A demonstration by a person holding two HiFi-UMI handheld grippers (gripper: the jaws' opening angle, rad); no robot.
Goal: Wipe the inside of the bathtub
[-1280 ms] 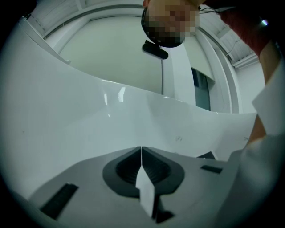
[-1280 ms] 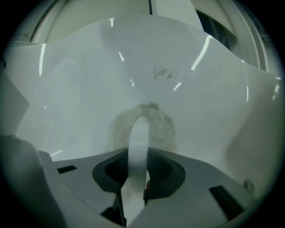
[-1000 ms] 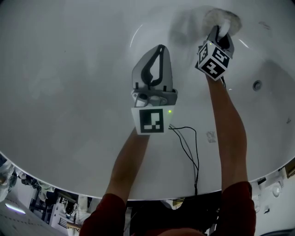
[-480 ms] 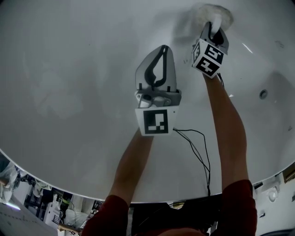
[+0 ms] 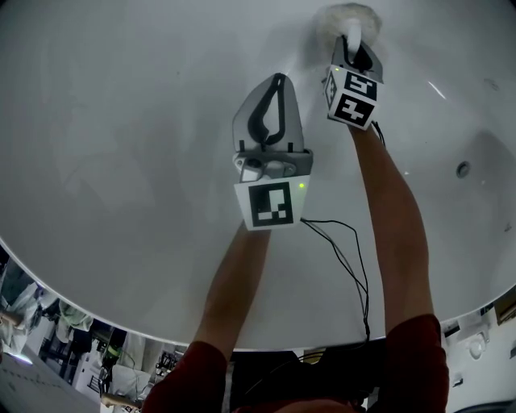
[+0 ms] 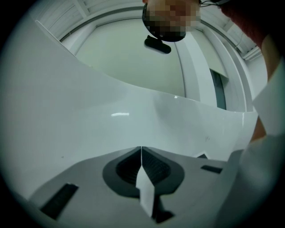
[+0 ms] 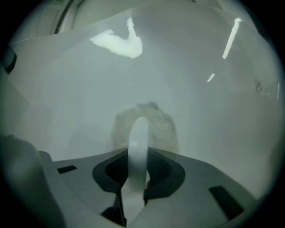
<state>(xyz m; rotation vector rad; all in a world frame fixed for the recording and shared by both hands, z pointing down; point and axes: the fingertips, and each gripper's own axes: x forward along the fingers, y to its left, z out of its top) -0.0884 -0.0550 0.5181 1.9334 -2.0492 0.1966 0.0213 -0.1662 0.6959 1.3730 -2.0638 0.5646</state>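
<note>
White is shown by the bathtub [image 5: 113, 137] and scrubber [image 5: 347, 14], grey with black-and-white square-patterned cubes by the left gripper [image 5: 279, 81] and right gripper [image 5: 352, 42], dark red by the sleeve [image 5: 419, 363].

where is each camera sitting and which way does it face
Head view: on the person's head, looking steeply down into the bathtub; both forearms, the left tool and the right tool show.
Left gripper view: on the left tool, looking along its closed, empty jaws at the tub wall and up to the rim; a red sleeve shows.
Right gripper view: on the right tool, facing the tub wall; its jaws clamp the white handle of a scrubbing pad.
Shared: head and right gripper views both show the pad.
</note>
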